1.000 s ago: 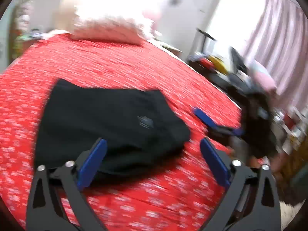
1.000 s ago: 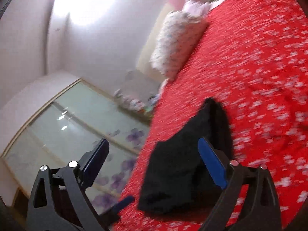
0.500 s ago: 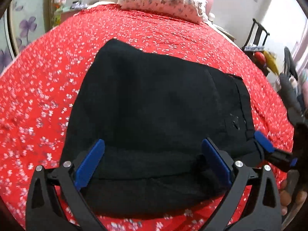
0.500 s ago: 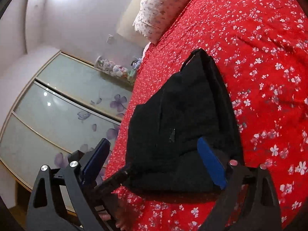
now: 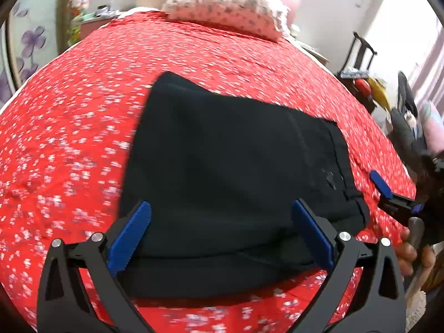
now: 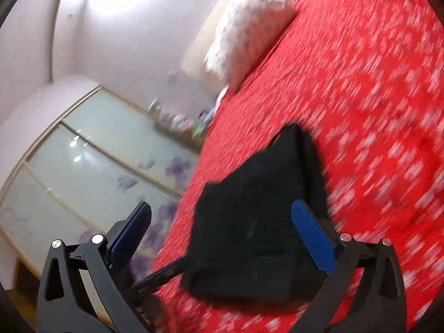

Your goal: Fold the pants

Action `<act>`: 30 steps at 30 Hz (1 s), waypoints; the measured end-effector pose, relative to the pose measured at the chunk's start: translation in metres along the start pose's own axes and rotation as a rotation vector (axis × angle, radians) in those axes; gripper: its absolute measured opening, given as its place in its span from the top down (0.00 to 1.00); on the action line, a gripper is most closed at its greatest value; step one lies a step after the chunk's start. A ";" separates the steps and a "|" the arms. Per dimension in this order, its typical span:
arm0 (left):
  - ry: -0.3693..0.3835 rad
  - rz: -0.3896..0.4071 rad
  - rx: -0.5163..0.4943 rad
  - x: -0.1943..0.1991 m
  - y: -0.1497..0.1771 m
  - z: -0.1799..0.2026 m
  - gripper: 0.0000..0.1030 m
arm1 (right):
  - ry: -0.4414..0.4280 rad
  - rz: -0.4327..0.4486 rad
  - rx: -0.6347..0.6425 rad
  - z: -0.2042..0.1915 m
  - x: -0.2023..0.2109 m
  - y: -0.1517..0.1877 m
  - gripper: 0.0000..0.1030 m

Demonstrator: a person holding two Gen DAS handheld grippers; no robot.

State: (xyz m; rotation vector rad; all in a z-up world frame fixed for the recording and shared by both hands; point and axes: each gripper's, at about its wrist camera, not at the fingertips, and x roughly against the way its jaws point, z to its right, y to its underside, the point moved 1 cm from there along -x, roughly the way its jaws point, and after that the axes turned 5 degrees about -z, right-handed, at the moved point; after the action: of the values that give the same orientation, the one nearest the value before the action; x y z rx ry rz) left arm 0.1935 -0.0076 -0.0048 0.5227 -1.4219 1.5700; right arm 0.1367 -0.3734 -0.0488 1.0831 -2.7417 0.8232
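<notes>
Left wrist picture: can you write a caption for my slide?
Open left claw hovers over folded black pants on a red flowered bedspread, pillow at the far end.

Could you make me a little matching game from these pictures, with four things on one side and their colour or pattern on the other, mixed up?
Things:
1. pants
2. bedspread
3. pillow
4. pads of the left gripper

Looks:
A. plain blue
B. pale with small flowers
C. black
D. red with small white flowers

Pairs: 1-C, 2-D, 3-B, 4-A
</notes>
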 end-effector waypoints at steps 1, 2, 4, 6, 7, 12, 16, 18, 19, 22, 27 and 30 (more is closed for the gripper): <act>0.008 -0.004 0.019 0.001 -0.002 -0.009 0.02 | 0.038 -0.001 -0.002 0.005 0.001 -0.005 0.01; 0.012 -0.017 0.048 0.000 -0.005 -0.019 0.02 | 0.080 -0.022 -0.013 0.014 -0.002 -0.011 0.01; 0.041 -0.065 0.136 -0.008 -0.014 -0.041 0.02 | 0.076 -0.079 -0.066 0.031 -0.009 -0.017 0.03; 0.086 -0.099 0.232 -0.016 -0.020 -0.063 0.02 | 0.065 -0.130 -0.099 0.041 -0.020 -0.021 0.07; 0.099 -0.108 0.267 -0.019 -0.021 -0.070 0.02 | 0.083 -0.154 -0.101 0.045 -0.023 -0.023 0.08; 0.168 -0.180 0.343 -0.042 -0.029 -0.088 0.02 | 0.092 -0.221 -0.064 0.040 -0.036 -0.022 0.08; 0.145 -0.217 0.284 -0.055 -0.042 -0.079 0.02 | 0.107 -0.259 -0.048 0.036 -0.047 -0.020 0.08; 0.153 -0.236 0.275 -0.061 -0.046 -0.074 0.02 | 0.127 -0.276 -0.029 0.035 -0.050 -0.018 0.08; 0.158 -0.246 0.275 -0.063 -0.046 -0.074 0.02 | 0.136 -0.281 -0.020 0.035 -0.051 -0.017 0.08; 0.177 -0.270 0.276 -0.069 -0.050 -0.070 0.02 | 0.150 -0.300 0.018 0.033 -0.050 -0.008 0.08; 0.253 -0.266 0.250 -0.066 -0.051 -0.063 0.02 | 0.079 -0.348 0.088 0.011 -0.061 -0.002 0.07; 0.245 -0.278 0.246 -0.070 -0.049 -0.067 0.02 | 0.113 -0.336 0.025 0.023 -0.063 -0.005 0.11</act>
State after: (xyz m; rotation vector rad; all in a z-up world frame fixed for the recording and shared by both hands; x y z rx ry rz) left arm 0.2862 0.0264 -0.0507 0.6204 -0.9354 1.5300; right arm 0.1900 -0.3492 -0.0827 1.4029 -2.3706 0.8390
